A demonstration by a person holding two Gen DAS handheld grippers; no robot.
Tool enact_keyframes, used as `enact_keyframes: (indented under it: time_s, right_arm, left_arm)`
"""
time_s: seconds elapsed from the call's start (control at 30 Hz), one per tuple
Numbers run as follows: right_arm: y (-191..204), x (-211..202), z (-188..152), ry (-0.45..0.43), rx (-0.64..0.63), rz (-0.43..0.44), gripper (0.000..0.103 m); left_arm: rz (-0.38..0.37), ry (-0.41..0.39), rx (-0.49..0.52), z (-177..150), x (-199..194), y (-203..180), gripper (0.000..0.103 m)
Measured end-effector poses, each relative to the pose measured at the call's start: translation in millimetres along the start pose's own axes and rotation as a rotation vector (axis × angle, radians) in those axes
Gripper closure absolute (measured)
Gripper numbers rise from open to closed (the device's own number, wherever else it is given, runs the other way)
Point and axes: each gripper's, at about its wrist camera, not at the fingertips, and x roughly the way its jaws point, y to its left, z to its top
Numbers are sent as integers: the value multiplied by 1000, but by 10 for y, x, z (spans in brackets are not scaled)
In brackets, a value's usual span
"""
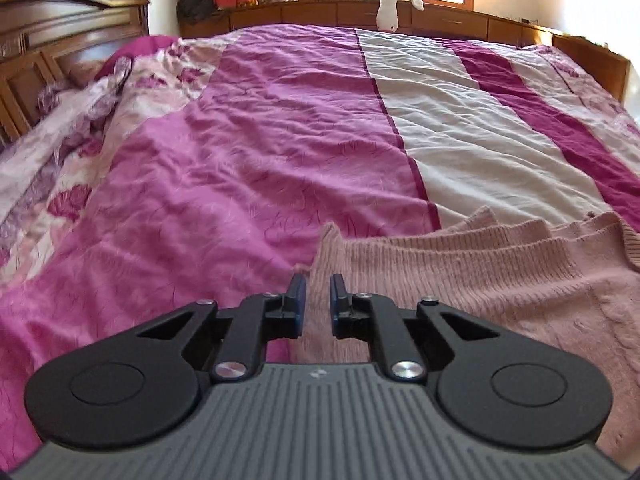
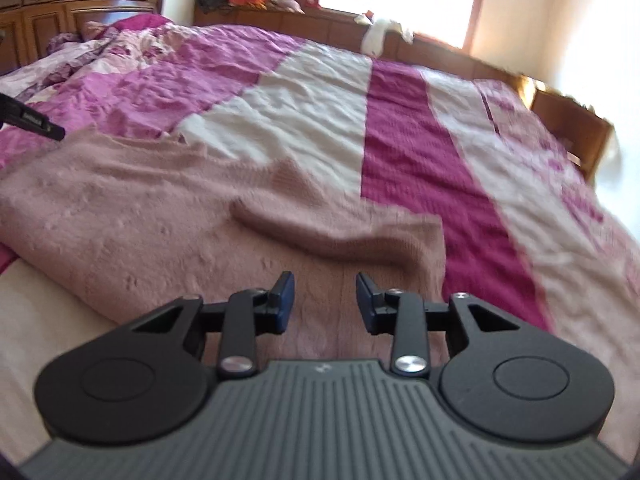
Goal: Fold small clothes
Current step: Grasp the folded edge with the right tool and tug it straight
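Currently pink sweater (image 1: 460, 280) is only partly folded; L gripper (image 1: 318, 294) clenched on hem, R gripper (image 2: 325, 298) released.

Open bedspread (image 1: 248, 152) beyond the sweater (image 2: 152, 208) (headboard (image 1: 60, 40) blocks left).

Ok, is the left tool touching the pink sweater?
Touching. The left wrist view shows the left tool pinching the edge of the sweater, with fabric filling the gap between its fingers.
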Motion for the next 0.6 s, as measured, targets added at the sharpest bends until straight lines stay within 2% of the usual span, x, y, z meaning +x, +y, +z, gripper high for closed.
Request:
enact_keyframes:
  time_s: [0.13,0.2,0.4,0.47,0.5,0.53,0.6]
  right_arm:
    - [47,40,145,-27,-109,-12,67]
    - [83,108,211,-29,-171,11,67]
    - [276,380,309,8,-317,63,67]
    - [303,473,315,26,-339,77,69]
    - [301,500,321,28,-348,83,77]
    - [285,514,342,28,-353,86,91]
    - [207,507,425,20,-325,87,92]
  left_arm:
    - [-63,36,-54,-134,-210,36,90]
    - [-96,39,-63,-196,-343,-7,89]
    - [-181,45,-30,-328,-562,-240,89]
    - [-187,52,-2,-373,-563,-343,89]
    - [-185,58,14,-396,-555,-387,88]
    - [-183,64,25,-415,-540,-420,88]
    - [-180,72,39,-446,-519,-458,80]
